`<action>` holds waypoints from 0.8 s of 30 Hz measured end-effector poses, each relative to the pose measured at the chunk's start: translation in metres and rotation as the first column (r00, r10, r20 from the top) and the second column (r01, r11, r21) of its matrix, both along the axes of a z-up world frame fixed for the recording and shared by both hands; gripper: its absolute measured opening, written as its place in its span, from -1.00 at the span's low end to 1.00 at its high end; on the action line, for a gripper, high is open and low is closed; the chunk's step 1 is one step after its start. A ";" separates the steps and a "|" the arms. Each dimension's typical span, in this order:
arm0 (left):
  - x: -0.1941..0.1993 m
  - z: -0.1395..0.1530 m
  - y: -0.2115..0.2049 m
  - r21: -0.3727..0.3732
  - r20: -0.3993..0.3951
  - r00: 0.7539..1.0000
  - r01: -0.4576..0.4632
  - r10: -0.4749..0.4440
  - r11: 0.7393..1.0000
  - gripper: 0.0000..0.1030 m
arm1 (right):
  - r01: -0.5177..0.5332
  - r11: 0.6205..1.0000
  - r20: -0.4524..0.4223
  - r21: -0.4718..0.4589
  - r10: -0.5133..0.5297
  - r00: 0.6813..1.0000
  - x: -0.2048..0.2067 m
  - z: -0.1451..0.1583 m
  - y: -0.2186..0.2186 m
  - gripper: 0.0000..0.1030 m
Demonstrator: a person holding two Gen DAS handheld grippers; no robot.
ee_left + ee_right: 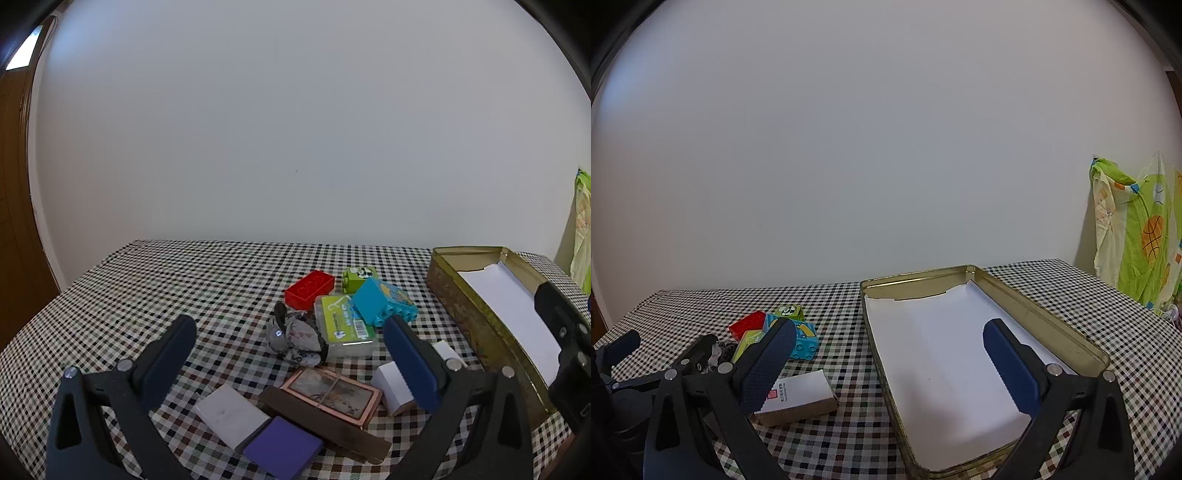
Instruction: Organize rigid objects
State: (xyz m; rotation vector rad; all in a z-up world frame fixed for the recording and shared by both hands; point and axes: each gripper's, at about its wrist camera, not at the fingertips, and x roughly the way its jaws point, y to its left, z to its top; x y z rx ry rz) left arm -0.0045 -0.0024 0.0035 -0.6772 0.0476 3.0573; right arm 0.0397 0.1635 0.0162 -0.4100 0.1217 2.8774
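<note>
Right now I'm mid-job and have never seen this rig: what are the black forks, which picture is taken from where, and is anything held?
The black forks are hand-held tongs, one per hand, each with a camera looking along its blue-padded fingers. The left view shows the left tongs over a pile on the checked table: a red brick, a green brick, a blue brick, a clear case, a framed picture, a purple pad and white boxes. The right view shows the right tongs over an open tin lined with white paper. Both tongs are open and hold nothing.
</note>
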 end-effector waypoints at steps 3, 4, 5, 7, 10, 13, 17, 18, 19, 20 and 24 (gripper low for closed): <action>0.000 0.000 0.000 -0.001 0.000 1.000 0.001 -0.001 1.000 0.99 | 0.003 1.000 -0.004 0.006 -0.003 1.000 -0.001 0.000 -0.001 0.99; -0.001 0.000 -0.001 0.001 0.001 1.000 0.000 0.000 1.000 0.99 | 0.003 1.000 -0.005 0.006 -0.003 1.000 -0.001 0.000 0.000 0.99; -0.001 0.000 -0.001 0.002 0.003 1.000 0.000 0.000 1.000 0.99 | 0.002 1.000 -0.006 0.006 -0.002 1.000 0.000 0.000 0.000 0.99; -0.001 -0.001 -0.002 0.005 0.005 1.000 -0.002 0.002 1.000 0.99 | 0.002 1.000 -0.007 0.006 -0.002 1.000 0.000 0.000 0.000 0.99; 0.000 -0.001 -0.002 0.005 0.003 1.000 -0.003 0.003 1.000 0.99 | 0.001 1.000 -0.007 0.006 -0.001 1.000 0.001 -0.001 0.000 0.99; 0.000 -0.002 -0.002 0.010 0.003 1.000 -0.005 0.005 1.000 0.99 | -0.003 1.000 -0.008 0.005 0.003 1.000 0.002 -0.001 -0.002 0.99; -0.001 -0.003 -0.003 0.020 0.012 1.000 -0.008 0.008 1.000 0.99 | -0.023 1.000 -0.007 0.005 0.023 1.000 0.003 -0.001 -0.001 0.99; 0.000 -0.003 -0.003 0.022 0.012 1.000 -0.007 0.007 1.000 0.99 | -0.026 1.000 -0.006 0.004 0.026 1.000 0.003 -0.001 -0.001 0.99; 0.000 -0.003 -0.003 0.023 0.012 1.000 -0.006 0.006 1.000 0.99 | -0.027 1.000 -0.004 0.005 0.028 1.000 0.002 -0.002 -0.002 0.99; 0.000 -0.003 -0.003 0.022 0.011 1.000 -0.004 0.004 1.000 0.99 | -0.029 1.000 -0.003 0.005 0.029 1.000 0.002 -0.001 -0.002 0.99; 0.002 -0.002 -0.002 0.020 0.008 1.000 0.001 -0.001 1.000 0.99 | -0.031 1.000 -0.002 0.002 0.031 1.000 0.000 -0.001 -0.002 0.99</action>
